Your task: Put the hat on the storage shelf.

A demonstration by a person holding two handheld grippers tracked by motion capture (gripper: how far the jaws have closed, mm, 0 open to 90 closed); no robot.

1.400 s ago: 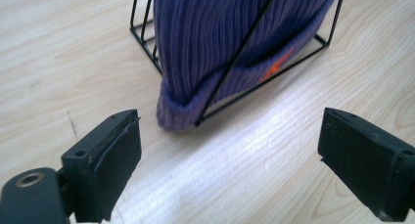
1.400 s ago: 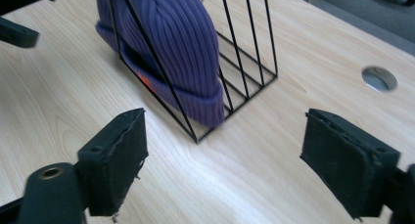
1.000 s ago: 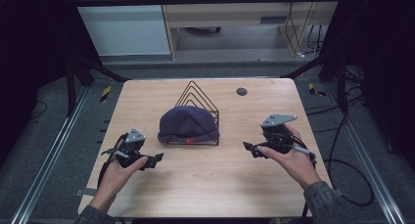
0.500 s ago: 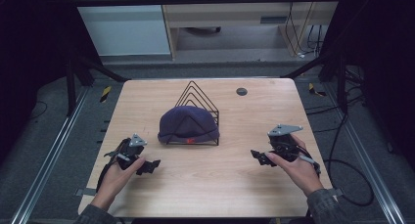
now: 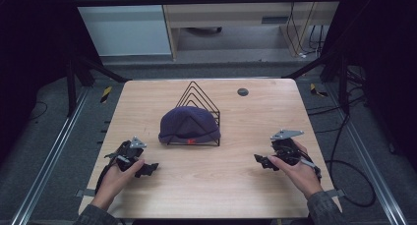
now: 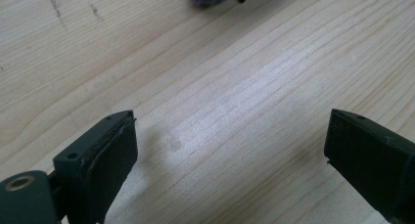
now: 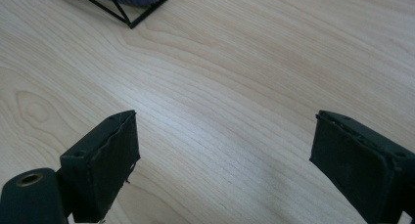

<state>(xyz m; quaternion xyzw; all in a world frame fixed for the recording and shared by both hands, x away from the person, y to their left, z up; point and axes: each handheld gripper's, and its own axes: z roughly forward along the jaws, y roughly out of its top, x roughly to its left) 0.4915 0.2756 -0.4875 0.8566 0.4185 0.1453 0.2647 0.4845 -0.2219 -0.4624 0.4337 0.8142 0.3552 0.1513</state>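
Meanwhile, 2 grippers, left gripper (image 5: 147,169) and right gripper (image 5: 260,162), jaws apart, flank the cap (image 5: 189,124).

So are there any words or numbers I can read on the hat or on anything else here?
No text can be read anywhere.
Small red tag on the front edge of the purple hat: too small and blurred to read.
Black wire rack, wooden table, dark round disc, left gripper and right gripper: no lettering shows on them.

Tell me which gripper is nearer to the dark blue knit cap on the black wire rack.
Left. The left gripper sits just front-left of the dark blue knit cap; the right gripper lies farther off, front-right.
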